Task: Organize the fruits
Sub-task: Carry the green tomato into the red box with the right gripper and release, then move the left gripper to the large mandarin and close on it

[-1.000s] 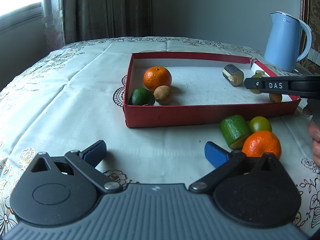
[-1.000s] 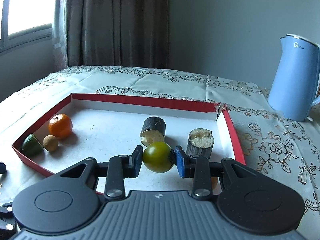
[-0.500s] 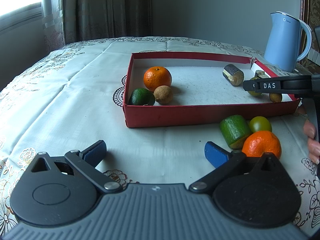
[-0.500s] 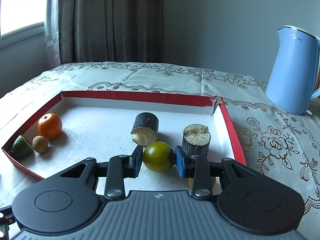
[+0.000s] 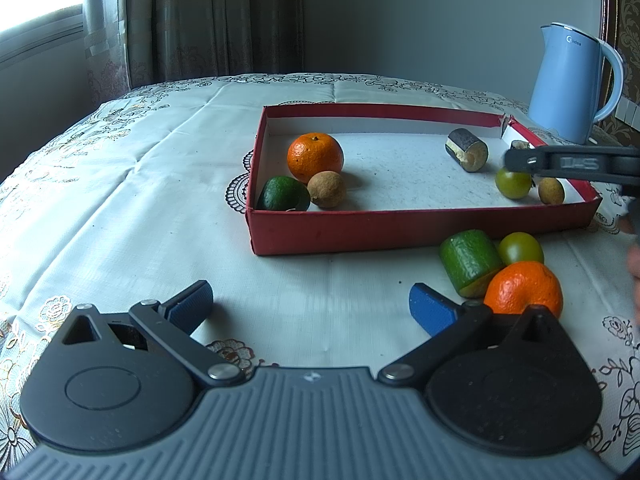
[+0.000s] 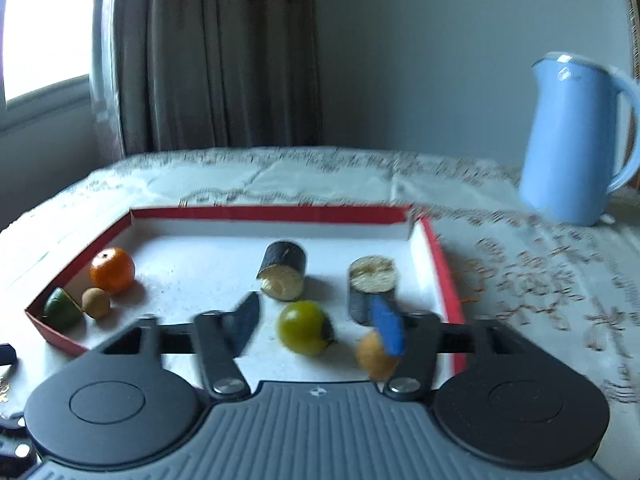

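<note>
Cream embroidered cloth surface [image 5: 160, 200] carries a light-blue kettle [image 5: 572, 84] and a shallow red cardboard tray [image 5: 400, 228]. In the tray: orange mandarin [image 6: 112, 270], two dark cut cylinders, round green fruit [image 6: 304, 326] lying free between the right gripper [image 6: 320, 328] fingers, which have just been opening. Only the left view shows the green cut chunk [image 5: 470, 262], second green fruit and orange outside the tray front, beside the left gripper [image 5: 310, 306], fingers spread empty.

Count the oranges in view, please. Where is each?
2. One orange lies in the red box, near its left end. The other orange sits on the table in front of the box. More may be hidden.
</note>
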Motion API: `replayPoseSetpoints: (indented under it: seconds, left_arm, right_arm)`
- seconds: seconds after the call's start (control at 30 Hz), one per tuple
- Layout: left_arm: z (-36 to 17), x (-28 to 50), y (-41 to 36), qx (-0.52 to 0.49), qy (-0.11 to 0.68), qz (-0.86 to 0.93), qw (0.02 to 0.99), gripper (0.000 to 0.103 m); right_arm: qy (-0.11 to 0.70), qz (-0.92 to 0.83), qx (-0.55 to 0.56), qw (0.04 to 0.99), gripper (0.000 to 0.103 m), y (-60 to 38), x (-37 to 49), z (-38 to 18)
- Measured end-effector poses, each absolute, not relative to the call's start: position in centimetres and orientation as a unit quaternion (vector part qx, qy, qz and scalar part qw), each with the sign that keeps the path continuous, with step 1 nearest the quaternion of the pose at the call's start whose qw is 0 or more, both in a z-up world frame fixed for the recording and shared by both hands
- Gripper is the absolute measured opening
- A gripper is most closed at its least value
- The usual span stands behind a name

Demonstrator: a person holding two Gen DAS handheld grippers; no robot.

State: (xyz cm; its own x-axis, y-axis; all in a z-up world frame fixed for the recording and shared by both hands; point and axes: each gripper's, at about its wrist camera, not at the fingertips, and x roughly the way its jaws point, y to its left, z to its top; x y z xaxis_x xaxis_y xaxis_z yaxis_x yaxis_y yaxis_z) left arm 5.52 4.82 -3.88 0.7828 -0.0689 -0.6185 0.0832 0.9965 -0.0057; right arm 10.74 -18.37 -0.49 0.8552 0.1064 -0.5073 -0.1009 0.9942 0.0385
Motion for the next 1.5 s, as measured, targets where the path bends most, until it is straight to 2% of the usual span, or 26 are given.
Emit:
replayPoseSetpoints:
  seconds: [0.23, 0.63, 0.83, 1.1, 1.17, 1.23, 1.27, 1.33, 1.43, 1.5]
  left_arm:
    - [-3.9, 5.5, 4.8, 0.011, 0.327, -0.04, 0.944, 0.103]
    - [-2.1, 2.5, 4.5, -0.021, 0.302, -0.076, 0.95, 0.103]
    - [-0.4, 0.3, 1.1, -0.012, 0.283, -0.125, 0.951, 0.103]
    - [-1.4, 0.4, -1.7, -0.002, 0.294, -0.135, 0.946, 0.103]
    - [-1.6, 0.7, -1.7, -0.015, 0.299, -0.135, 0.945, 0.098]
    - [-1.9, 1.3, -1.7, -0.021, 0.313, -0.137, 0.94, 0.081]
    - [-2.0, 1.5, -1.8, -0.022, 0.322, -0.14, 0.936, 0.079]
    - [-2.5, 1.9, -1.7, -0.028, 0.335, -0.145, 0.93, 0.064]
    - [-2.8, 1.8, -1.9, -0.021, 0.325, -0.147, 0.934, 0.052]
    - [-2.9, 1.8, -2.2, -0.01, 0.322, -0.152, 0.934, 0.05]
  right_arm:
    - [0.218, 0.033, 0.005, 0.975, 0.073, -21.1, 5.1, 0.2]
    - [0.254, -0.023, 0.044, 0.966, 0.076, -24.4, 5.2, -1.3]
    - [0.266, -0.049, 0.041, 0.962, 0.081, -24.6, 5.4, -1.6]
    - [0.271, -0.053, 0.055, 0.959, 0.082, -25.2, 5.5, -1.7]
    - [0.273, -0.053, 0.056, 0.959, 0.082, -25.2, 5.5, -1.7]
    - [0.273, -0.053, 0.056, 0.959, 0.082, -25.2, 5.5, -1.7]
    - [0.273, -0.053, 0.056, 0.959, 0.082, -25.2, 5.5, -1.7]
    - [0.273, -0.053, 0.057, 0.959, 0.082, -25.2, 5.5, -1.8]
    - [0.274, -0.053, 0.057, 0.959, 0.082, -25.2, 5.5, -1.8]
    - [0.274, -0.054, 0.057, 0.959, 0.083, -25.2, 5.5, -1.8]
